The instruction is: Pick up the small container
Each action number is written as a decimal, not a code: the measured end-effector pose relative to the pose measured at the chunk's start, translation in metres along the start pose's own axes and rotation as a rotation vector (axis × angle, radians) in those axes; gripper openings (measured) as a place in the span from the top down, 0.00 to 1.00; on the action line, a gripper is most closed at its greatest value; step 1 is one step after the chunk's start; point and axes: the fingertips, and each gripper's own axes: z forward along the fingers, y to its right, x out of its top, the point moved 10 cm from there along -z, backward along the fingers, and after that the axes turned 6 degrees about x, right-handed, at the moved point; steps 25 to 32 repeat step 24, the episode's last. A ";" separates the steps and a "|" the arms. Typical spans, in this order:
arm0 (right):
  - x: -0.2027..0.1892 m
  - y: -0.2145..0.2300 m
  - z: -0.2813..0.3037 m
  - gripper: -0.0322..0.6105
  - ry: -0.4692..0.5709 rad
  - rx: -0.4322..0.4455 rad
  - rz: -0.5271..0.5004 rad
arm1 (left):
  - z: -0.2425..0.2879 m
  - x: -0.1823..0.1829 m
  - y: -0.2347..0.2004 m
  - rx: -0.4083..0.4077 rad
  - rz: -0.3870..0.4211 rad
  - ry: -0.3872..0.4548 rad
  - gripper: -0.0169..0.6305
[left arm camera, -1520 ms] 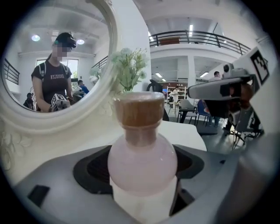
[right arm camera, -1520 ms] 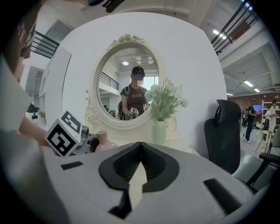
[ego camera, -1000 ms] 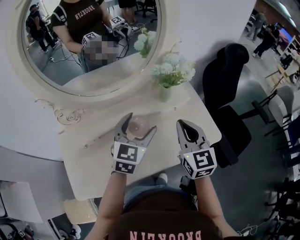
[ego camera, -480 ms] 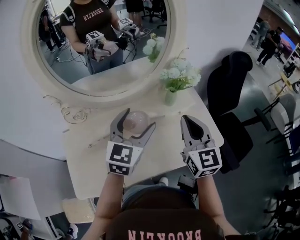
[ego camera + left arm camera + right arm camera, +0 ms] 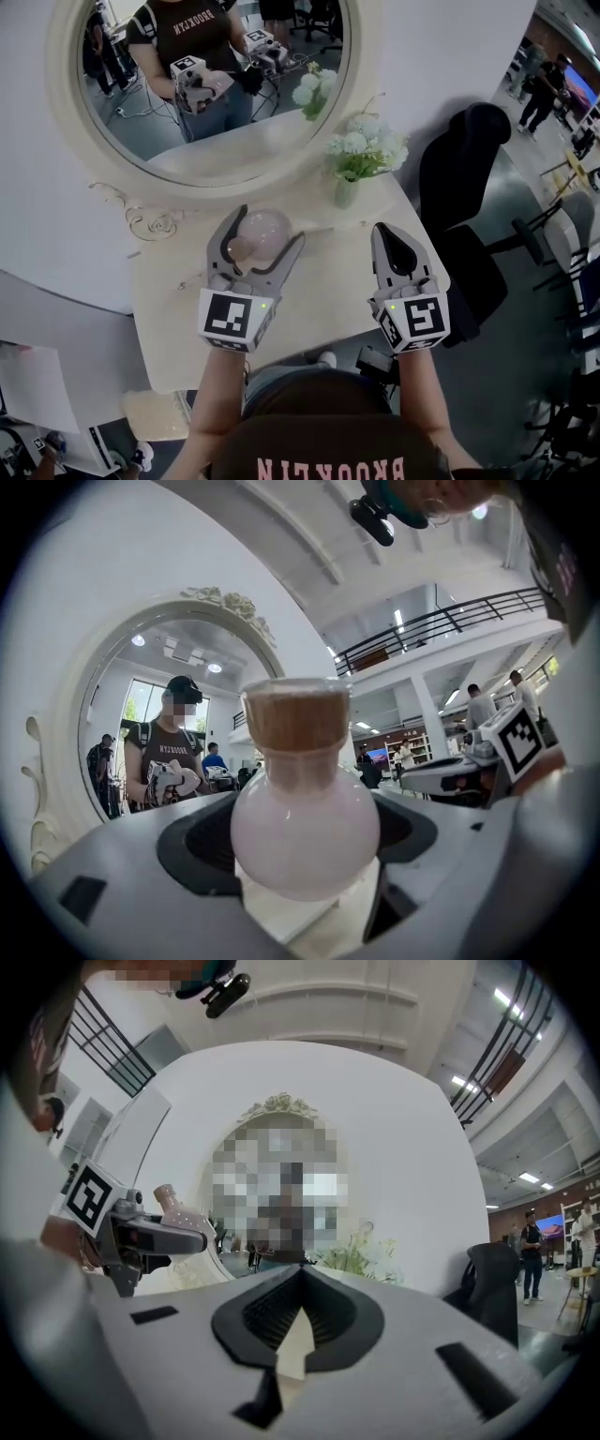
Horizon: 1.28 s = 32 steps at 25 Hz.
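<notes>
The small container (image 5: pixel 266 225) is a round pale-pink flask with a cork stopper (image 5: pixel 295 719). My left gripper (image 5: pixel 262 231) is shut on its bulb (image 5: pixel 305 829), one jaw pressing each side, over the back middle of the cream dressing table (image 5: pixel 319 309). The flask stands upright between the jaws, and I see tabletop below it. My right gripper (image 5: pixel 389 236) hovers to the right above the table, shut and holding nothing, its jaw tips meeting (image 5: pixel 300 1269). In the right gripper view the flask (image 5: pixel 183 1218) shows in the left gripper (image 5: pixel 141 1237) at the left.
A small vase of white and green flowers (image 5: pixel 361 150) stands at the table's back right. An oval mirror (image 5: pixel 206 84) rises behind the table. A black office chair (image 5: pixel 469 178) sits right of the table; the table's front edge is close to the person.
The left gripper has moved a little up and left in the view with the flask between its jaws. The right gripper has stayed shut and shifted only slightly.
</notes>
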 end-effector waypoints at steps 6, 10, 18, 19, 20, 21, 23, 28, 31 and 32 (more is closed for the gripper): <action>0.004 0.000 0.002 0.95 0.020 -0.004 -0.023 | -0.003 0.009 -0.003 0.040 -0.013 0.014 0.37; 0.005 0.000 0.000 0.95 0.037 -0.003 -0.042 | -0.002 0.007 -0.005 0.051 -0.018 0.018 0.37; 0.006 -0.002 -0.002 0.95 0.070 0.002 -0.075 | -0.003 0.011 -0.007 0.079 -0.023 0.016 0.37; 0.006 -0.001 -0.002 0.95 0.071 0.002 -0.075 | -0.003 0.012 -0.006 0.080 -0.024 0.018 0.37; 0.006 -0.001 -0.003 0.95 0.073 0.001 -0.076 | -0.004 0.012 -0.006 0.080 -0.024 0.021 0.37; 0.006 -0.001 -0.004 0.95 0.076 0.001 -0.076 | -0.004 0.012 -0.005 0.080 -0.024 0.024 0.37; 0.007 -0.001 -0.005 0.95 0.082 0.002 -0.077 | -0.005 0.013 -0.004 0.079 -0.024 0.030 0.37; 0.007 -0.001 -0.006 0.95 0.086 0.002 -0.077 | -0.005 0.014 -0.003 0.079 -0.024 0.033 0.37; 0.007 -0.001 -0.006 0.95 0.086 0.002 -0.077 | -0.005 0.014 -0.003 0.079 -0.024 0.033 0.37; 0.007 -0.001 -0.006 0.95 0.086 0.002 -0.077 | -0.005 0.014 -0.003 0.079 -0.024 0.033 0.37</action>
